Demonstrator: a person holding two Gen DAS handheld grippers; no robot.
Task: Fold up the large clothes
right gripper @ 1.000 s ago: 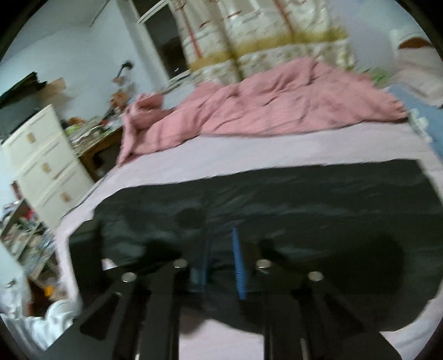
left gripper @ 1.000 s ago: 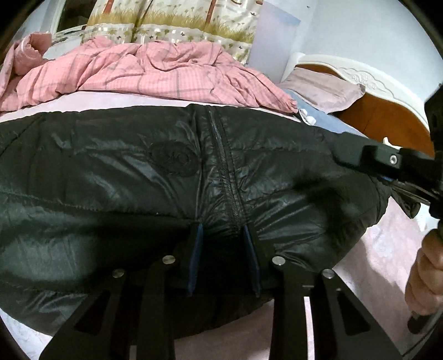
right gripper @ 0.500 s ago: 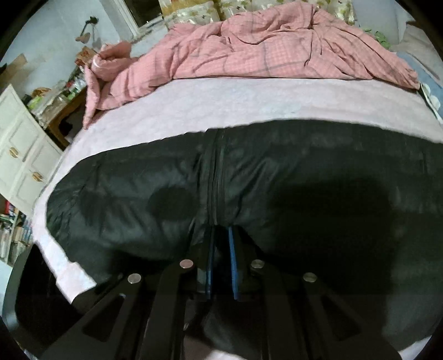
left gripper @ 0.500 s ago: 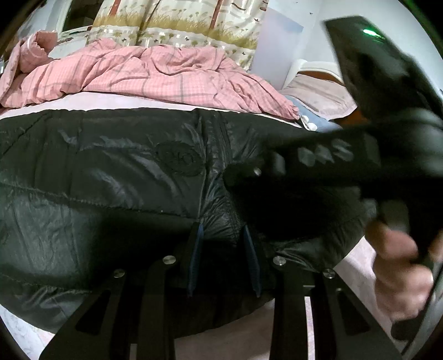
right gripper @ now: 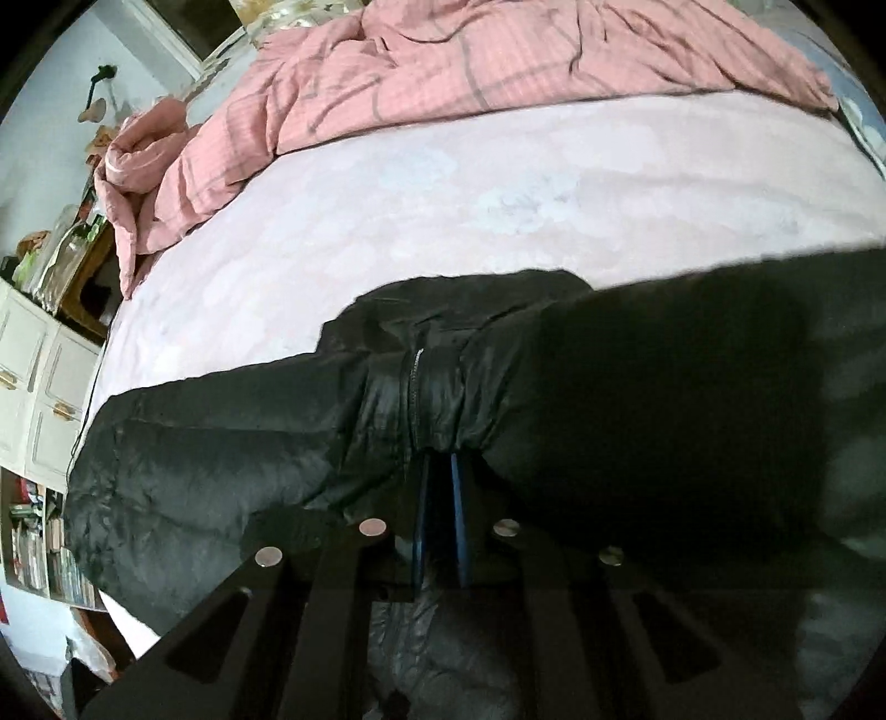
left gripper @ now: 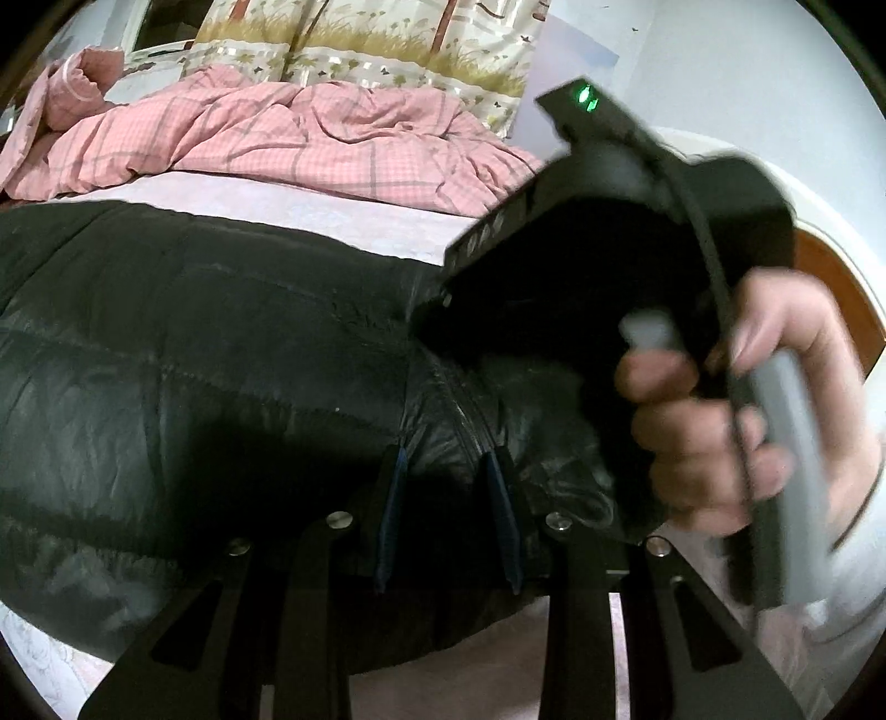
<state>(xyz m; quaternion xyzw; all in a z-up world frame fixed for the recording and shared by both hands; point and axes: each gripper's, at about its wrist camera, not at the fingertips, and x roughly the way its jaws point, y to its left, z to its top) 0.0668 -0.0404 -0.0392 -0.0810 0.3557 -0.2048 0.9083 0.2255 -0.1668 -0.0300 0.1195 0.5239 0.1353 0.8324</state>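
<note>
- Bedroom setting: a bed covered with a pale pink sheet point(right gripper: 498, 183) serves as the work surface; a patterned curtain point(left gripper: 365, 39) hangs behind it at 12 o'clock.
- Task item: a black puffer jacket point(left gripper: 194, 360) lies spread across the near half of the sheet, zipper point(right gripper: 412, 399) facing up.
- Change since one second ago: the right gripper point(right gripper: 440, 471) was off at the 3 o'clock edge of the left wrist view; it now fills the 2 o'clock sector, close beside the left gripper point(left gripper: 446, 465). In its own view the jacket edge, flat a second ago, is now bunched at the zipper.
- Right gripper state: jaws closed nearly together, pinching a gathered ridge of jacket fabric next to the zipper.
- Left gripper state: jaws partly apart with a thick fold of jacket fabric between them; the pads appear to press on it. Its position matches the earlier frames.
- Judgement: both tools hold the near hem at the front closure, so the fold is likely ready to start; the jacket is not yet folded.
- Surroundings: a rumpled pink checked quilt point(left gripper: 310, 138) lies at 12 o'clock beyond the jacket, apart from it. A wooden headboard point(left gripper: 841, 288) sits at 3 o'clock. White drawers point(right gripper: 33, 387) stand at 9 o'clock off the bed.
- Obstruction: the right gripper body and the person's hand point(left gripper: 736, 410) block the jacket's right side from the left camera.
- Clearance: bare sheet between jacket and quilt leaves room for the fold.
</note>
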